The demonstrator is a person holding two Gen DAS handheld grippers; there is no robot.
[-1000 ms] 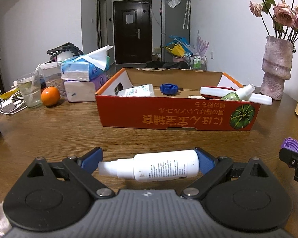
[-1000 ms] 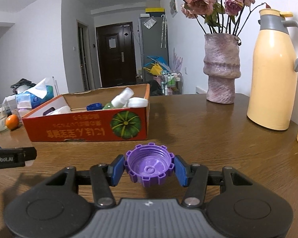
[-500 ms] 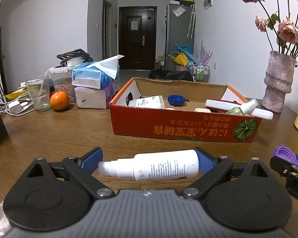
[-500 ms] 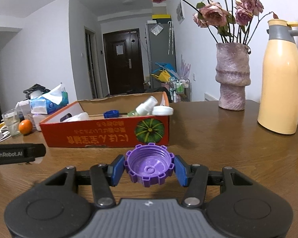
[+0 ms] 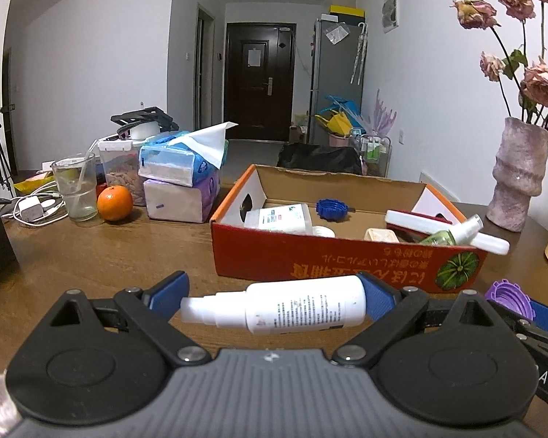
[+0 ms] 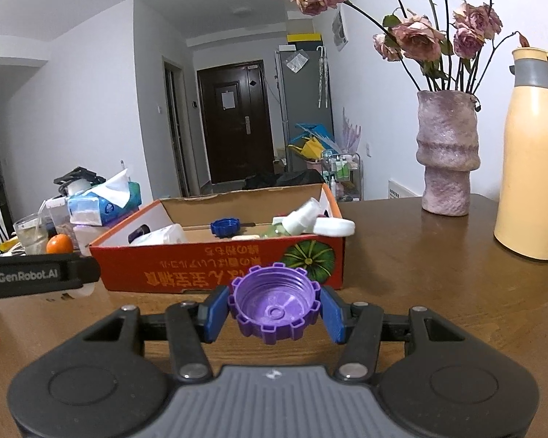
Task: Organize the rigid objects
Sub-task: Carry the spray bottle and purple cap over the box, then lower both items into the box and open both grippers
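Note:
My left gripper [image 5: 274, 301] is shut on a white spray bottle [image 5: 285, 306], held crosswise above the table, in front of the red cardboard box [image 5: 347, 259]. My right gripper [image 6: 274, 310] is shut on a purple toothed cap [image 6: 274, 303], held open side up near the box's front [image 6: 215, 270]. The cap also shows at the right of the left wrist view [image 5: 509, 299]. The box holds a white bottle [image 5: 277, 217], a blue cap [image 5: 330, 210], a green spray bottle [image 5: 453, 231] and a long white case [image 5: 445, 230].
Left of the box stand tissue packs [image 5: 181, 179], an orange [image 5: 115, 202], a glass [image 5: 75, 189] and chargers with cables [image 5: 29, 210]. A pink vase of dried roses [image 6: 447, 153] and a yellow thermos jug [image 6: 533, 168] stand on the right of the wooden table [image 6: 438, 273].
Both grippers have risen with their loads, so the views look down into the box more. The grips have not changed.

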